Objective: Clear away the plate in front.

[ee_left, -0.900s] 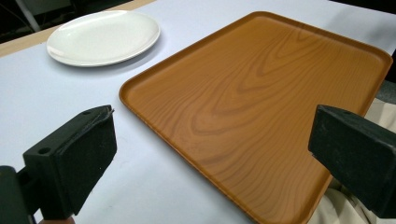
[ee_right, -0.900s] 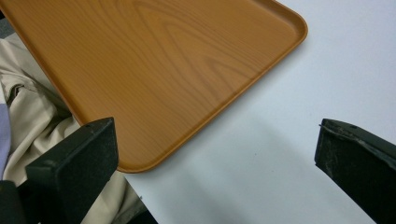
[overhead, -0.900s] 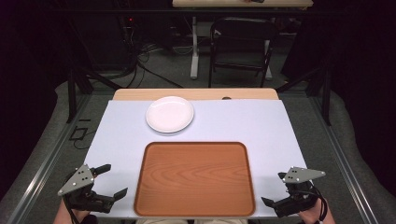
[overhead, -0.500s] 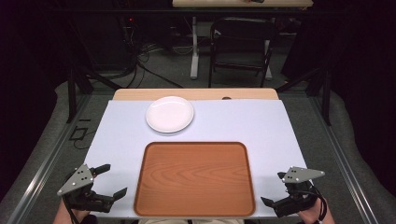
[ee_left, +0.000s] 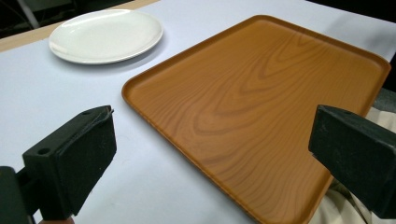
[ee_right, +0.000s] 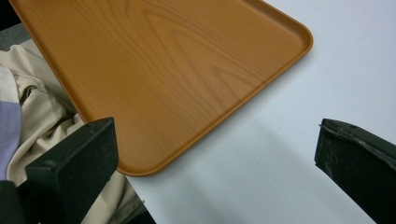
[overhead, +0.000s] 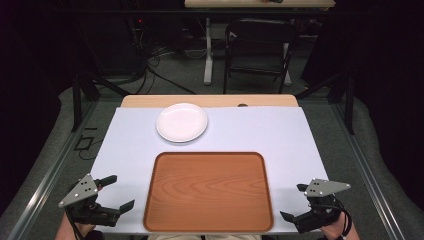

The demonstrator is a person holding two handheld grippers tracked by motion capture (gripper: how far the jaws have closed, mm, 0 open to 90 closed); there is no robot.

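A brown wood-grain tray (overhead: 208, 192) lies empty at the near middle of the white table (overhead: 260, 132). Beyond it, slightly left, rests an empty white plate (overhead: 181, 122). My left gripper (overhead: 119, 192) hovers at the table's near left corner, open, with nothing between its jaws. My right gripper (overhead: 295, 202) hovers at the near right corner, also open and empty. In the left gripper view the tray (ee_left: 261, 98) and plate (ee_left: 106, 35) lie ahead of the wide-apart jaws. The right gripper view looks over the tray's near corner (ee_right: 159, 70).
The tray's near edge overhangs the table's front edge above a person's beige clothing (ee_right: 42, 116). A dark folding chair (overhead: 260, 47) and cables stand on the floor beyond the table. A wooden strip (overhead: 210, 101) borders the far edge.
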